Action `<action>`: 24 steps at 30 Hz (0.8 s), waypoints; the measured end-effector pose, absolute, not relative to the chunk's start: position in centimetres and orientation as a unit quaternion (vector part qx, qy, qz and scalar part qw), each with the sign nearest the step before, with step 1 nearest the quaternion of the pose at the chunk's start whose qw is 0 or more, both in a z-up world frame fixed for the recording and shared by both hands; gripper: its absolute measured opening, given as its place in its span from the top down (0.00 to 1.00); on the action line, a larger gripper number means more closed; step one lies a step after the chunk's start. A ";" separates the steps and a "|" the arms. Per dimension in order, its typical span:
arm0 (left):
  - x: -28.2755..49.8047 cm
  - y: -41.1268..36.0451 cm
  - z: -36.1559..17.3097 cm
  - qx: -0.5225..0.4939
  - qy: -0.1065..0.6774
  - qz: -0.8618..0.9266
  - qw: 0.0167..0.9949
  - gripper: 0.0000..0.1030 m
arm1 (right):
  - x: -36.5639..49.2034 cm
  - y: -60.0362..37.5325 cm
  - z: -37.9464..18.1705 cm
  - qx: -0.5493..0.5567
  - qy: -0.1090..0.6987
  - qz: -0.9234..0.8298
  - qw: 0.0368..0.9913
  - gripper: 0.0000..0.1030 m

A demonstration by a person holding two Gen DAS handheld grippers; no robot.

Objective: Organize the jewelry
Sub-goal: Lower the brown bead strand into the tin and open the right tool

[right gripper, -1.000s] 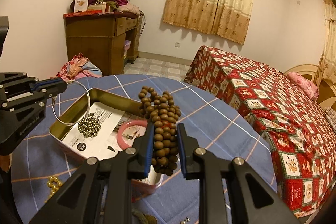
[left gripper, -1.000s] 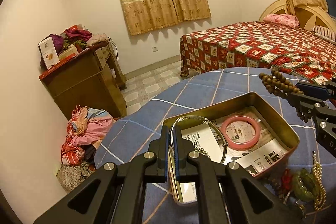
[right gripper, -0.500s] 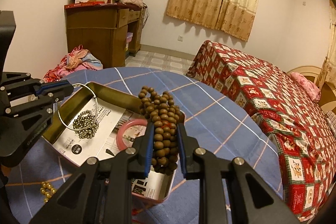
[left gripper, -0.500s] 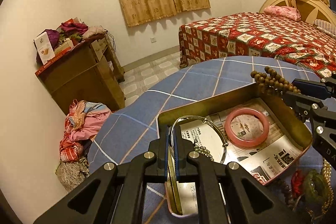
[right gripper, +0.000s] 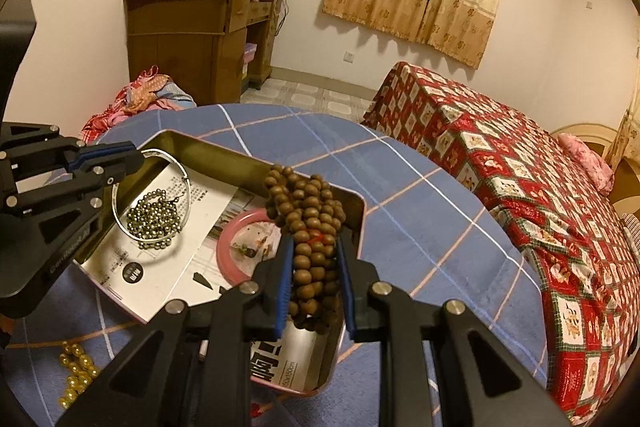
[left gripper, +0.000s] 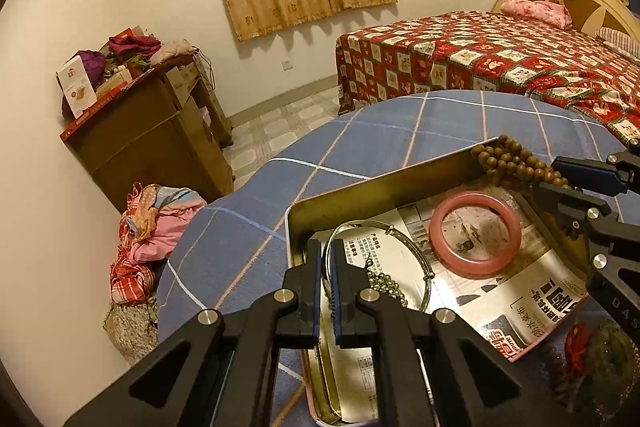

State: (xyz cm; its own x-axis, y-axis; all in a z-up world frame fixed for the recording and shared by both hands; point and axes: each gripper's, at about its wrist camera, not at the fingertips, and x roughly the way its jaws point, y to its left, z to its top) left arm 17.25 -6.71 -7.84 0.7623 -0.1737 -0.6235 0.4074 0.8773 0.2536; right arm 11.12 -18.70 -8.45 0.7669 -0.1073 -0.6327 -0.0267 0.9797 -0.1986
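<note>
Right hand-held gripper (right gripper: pixel 312 279): fingers pinched on bundle of brown wooden beads (right gripper: pixel 308 227); bundle's long axis in line with the fingers, its far end draped over the far right corner of the gold tin tray (right gripper: pixel 208 151), the rest hanging above the tray's paper-lined floor; likely step, lowering and letting the beads go inside, straight down, beside the pink bangle (right gripper: pixel 236 247)

Left hand-held gripper (left gripper: pixel 326 291): fingers pressed nearly together on the rim of a thin silver bangle (left gripper: pixel 380 255), ring leaning inward over the tray's near left end; small cluster of metallic beads (left gripper: pixel 386 287) inside the ring on the paper lining

Pink bangle: flat on the lining, mid-tray, between the two grippers, nearer the right one; risk judged, beads landing on it or slipping over the tray wall

Tray: on blue checked tabletop (left gripper: pixel 360 147), toward its near edge

Loose items on tabletop outside tray: gold bead strand (right gripper: pixel 76 375) near the near left edge, right-wrist view only; red and green pieces (left gripper: pixel 592 351) at the near right edge, left-wrist view only, kind not clear

Right-wrist view alone: red thread amid the gripped beads; left-wrist view alone: beads' end resting against the tray corner from the side

Beyond: wooden cabinet (right gripper: pixel 192 39), clothes heap on floor, bed with red patchwork cover (left gripper: pixel 500 59), curtains
</note>
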 end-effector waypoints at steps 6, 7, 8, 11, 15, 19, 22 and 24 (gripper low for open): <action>17.4 -6.9 -8.2 0.194 0.311 -0.157 0.917 0.97 | 11.3 -18.7 -8.9 -0.099 0.347 -0.022 0.932 0.77; 17.5 -7.0 -8.2 0.195 0.312 -0.158 0.917 0.97 | 11.3 -18.6 -8.9 -0.100 0.348 -0.022 0.932 0.77; 17.5 -7.1 -8.3 0.195 0.313 -0.159 0.916 0.97 | 11.3 -18.6 -8.9 -0.100 0.348 -0.022 0.932 0.77; 17.5 -7.2 -8.4 0.198 0.314 -0.159 0.915 0.97 | 11.4 -18.6 -9.0 -0.099 0.350 -0.022 0.931 0.77; 17.4 -7.5 -8.3 0.203 0.316 -0.163 0.912 0.94 | 11.5 -18.6 -9.1 -0.099 0.352 -0.021 0.931 0.77; 17.2 -7.5 -8.0 0.205 0.308 -0.163 0.915 0.94 | 11.5 -18.7 -9.3 -0.099 0.353 -0.021 0.930 0.77; 17.2 -7.4 -7.5 0.206 0.302 -0.161 0.917 0.94 | 11.5 -18.7 -9.2 -0.097 0.354 -0.020 0.930 0.77; 17.1 -7.5 -7.4 0.211 0.301 -0.158 0.917 0.90 | 11.4 -18.8 -9.2 -0.096 0.349 -0.021 0.932 0.66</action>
